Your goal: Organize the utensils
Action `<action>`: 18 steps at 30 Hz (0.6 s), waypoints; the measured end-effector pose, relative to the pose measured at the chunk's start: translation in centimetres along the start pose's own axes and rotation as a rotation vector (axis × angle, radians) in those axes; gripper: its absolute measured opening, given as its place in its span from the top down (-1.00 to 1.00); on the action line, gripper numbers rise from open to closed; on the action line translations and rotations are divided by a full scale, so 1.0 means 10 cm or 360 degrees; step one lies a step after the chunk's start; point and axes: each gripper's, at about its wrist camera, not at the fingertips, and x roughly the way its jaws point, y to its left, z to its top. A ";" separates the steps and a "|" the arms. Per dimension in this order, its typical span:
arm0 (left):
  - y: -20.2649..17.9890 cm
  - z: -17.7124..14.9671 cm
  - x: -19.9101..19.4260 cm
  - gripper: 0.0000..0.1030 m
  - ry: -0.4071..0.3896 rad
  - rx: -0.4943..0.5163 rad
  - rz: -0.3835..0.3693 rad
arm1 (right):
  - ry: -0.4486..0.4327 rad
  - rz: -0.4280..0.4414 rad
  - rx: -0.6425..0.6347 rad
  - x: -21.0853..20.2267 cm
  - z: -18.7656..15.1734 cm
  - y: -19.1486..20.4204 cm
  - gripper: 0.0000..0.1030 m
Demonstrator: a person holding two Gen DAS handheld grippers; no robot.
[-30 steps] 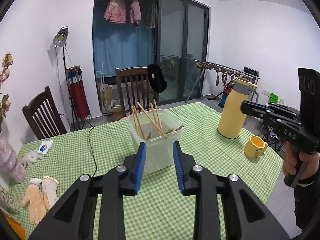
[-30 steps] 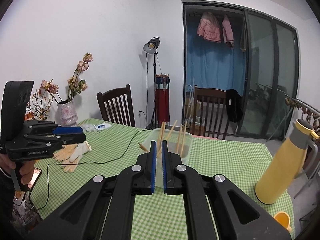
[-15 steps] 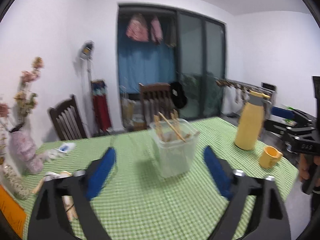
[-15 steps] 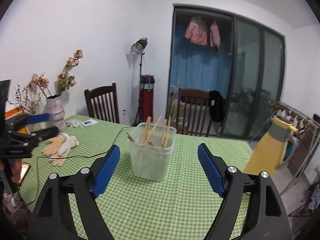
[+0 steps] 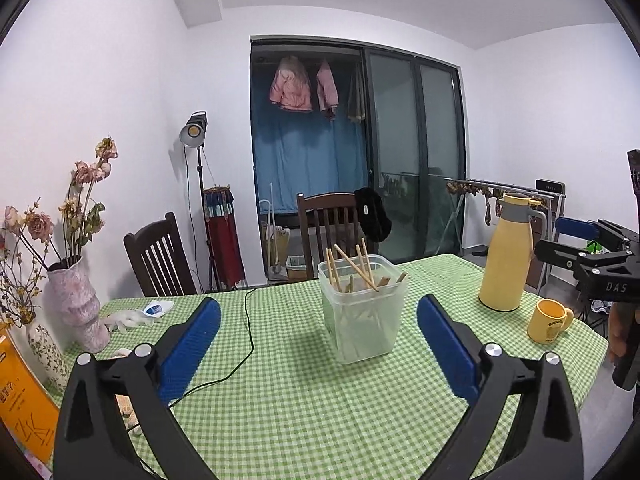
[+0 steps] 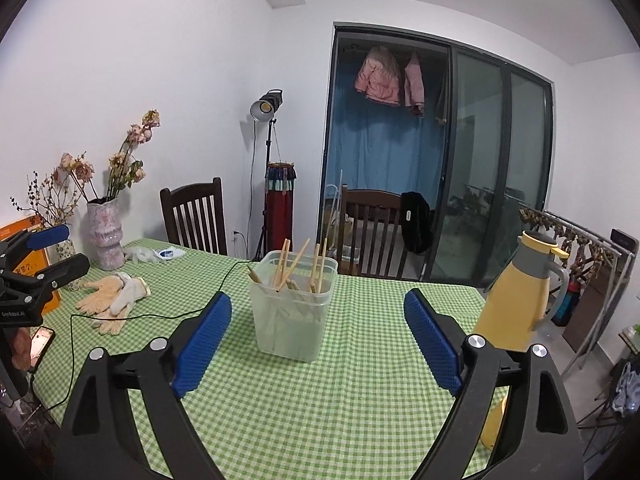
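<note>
Gloves (image 6: 114, 304) plain from right only

clear plastic tub (image 6: 293, 312) mid green-checked surface (image 6: 320, 400), wooden chopsticks (image 6: 298, 266) poking up out of it, right tongs (image 6: 318, 344) opening with nothing between them, tub just beyond, gloves (image 6: 114, 306) off left of tub, yellow jug (image 6: 516, 300) off right

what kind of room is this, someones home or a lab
Most likely a home dining room. A table in a green checked cloth has wooden chairs around it, dried flowers in a vase stand at one side, and pink jackets hang behind the sliding glass doors.
</note>
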 end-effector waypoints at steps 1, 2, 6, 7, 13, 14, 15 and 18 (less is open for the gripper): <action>0.00 0.00 -0.02 -0.86 -0.0007 -0.0005 -0.0002 | -0.0004 0.0000 -0.0001 -0.01 0.00 0.00 -0.64; 0.00 0.00 -0.05 -0.86 -0.0014 -0.0013 -0.0007 | -0.0005 0.0001 -0.0003 -0.01 0.00 0.02 -0.64; 0.00 -0.03 -0.13 -0.86 -0.0034 -0.0019 -0.0009 | -0.0019 0.0008 -0.0005 -0.06 -0.02 0.06 -0.64; 0.00 -0.04 -0.16 -0.86 -0.0043 -0.0021 -0.0004 | -0.0026 0.0010 -0.0006 -0.08 -0.03 0.07 -0.64; -0.03 -0.14 -0.24 -0.86 -0.0071 -0.0049 -0.0005 | -0.0093 -0.0018 -0.0053 -0.22 -0.13 0.18 -0.66; -0.04 -0.16 -0.25 -0.86 -0.0069 -0.0051 -0.0008 | -0.0099 -0.0020 -0.0062 -0.24 -0.14 0.20 -0.66; -0.05 -0.19 -0.25 -0.86 -0.0067 -0.0053 -0.0010 | -0.0102 -0.0022 -0.0065 -0.25 -0.16 0.21 -0.66; -0.07 -0.27 -0.28 -0.86 -0.0065 -0.0054 0.0011 | -0.0126 -0.0009 -0.0048 -0.33 -0.21 0.23 -0.66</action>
